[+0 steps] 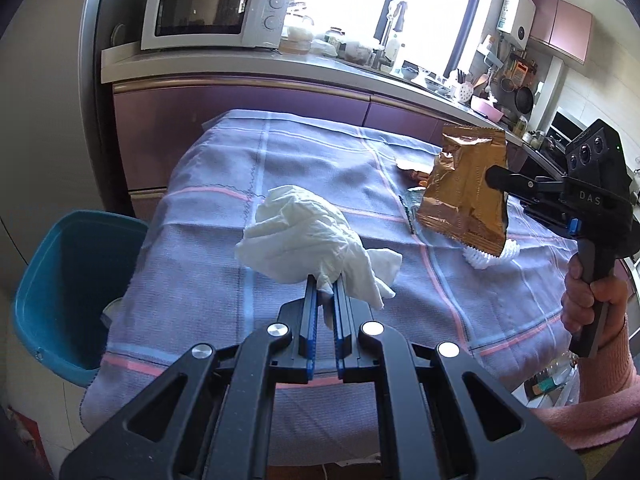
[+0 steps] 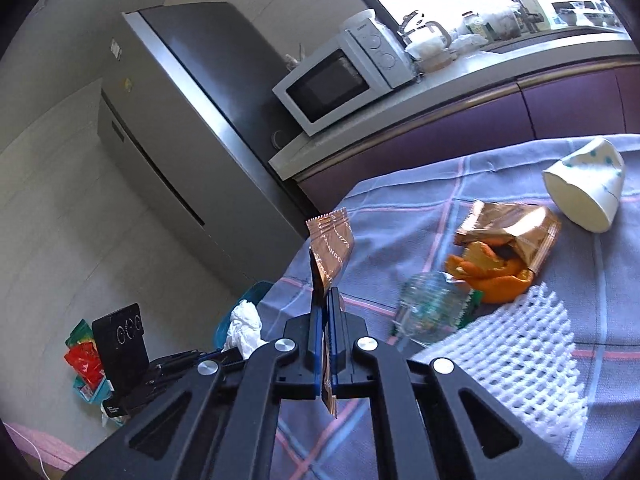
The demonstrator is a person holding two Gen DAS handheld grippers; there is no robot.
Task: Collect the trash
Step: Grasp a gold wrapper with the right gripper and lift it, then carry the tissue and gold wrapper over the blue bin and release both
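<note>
While both tongs clamp trash, checked tablecloth beside purple kitchen cabinets.

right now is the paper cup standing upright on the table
No, the paper cup lies tipped on its side on the tablecloth, its open mouth facing the right wrist camera.

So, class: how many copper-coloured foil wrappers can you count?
2: one wrapper clamped in the right gripper, another wrapper lying on the tablecloth over orange peel. Others may be hidden.
</note>
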